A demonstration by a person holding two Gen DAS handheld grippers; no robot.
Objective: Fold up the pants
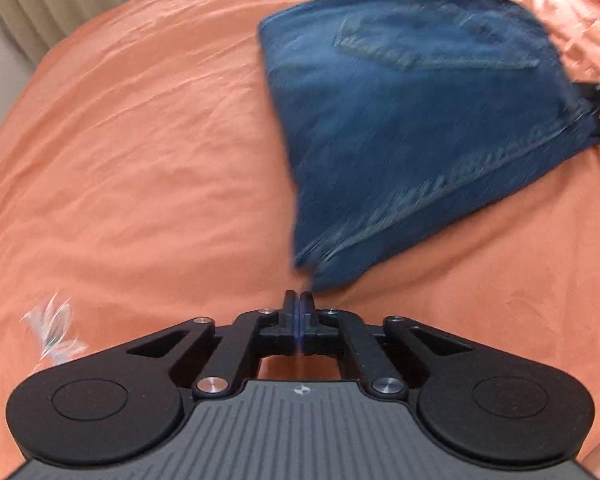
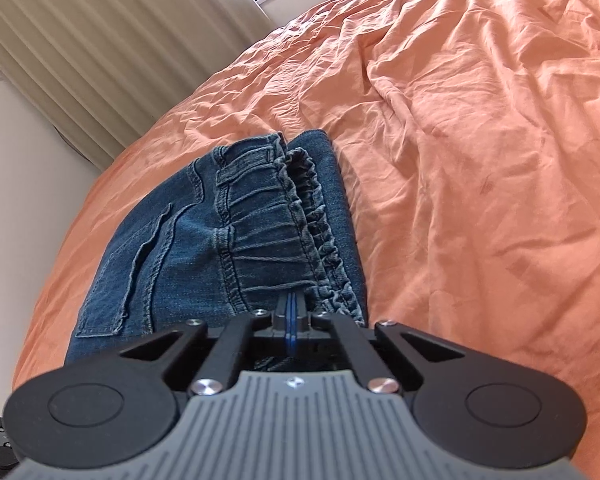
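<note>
We see one bed (image 1: 140,160) in an orange sheet, wide bare cloth on every side, its far edge meeting pleated curtains (image 2: 100,40). One pair of jeans (image 1: 400,120) lies folded on it, blurred in the left view. Our right tool (image 2: 291,308) is clamped on the elastic waistband (image 2: 300,216); our left tool (image 1: 299,300) is closed, empty, just short of the denim corner.
</note>
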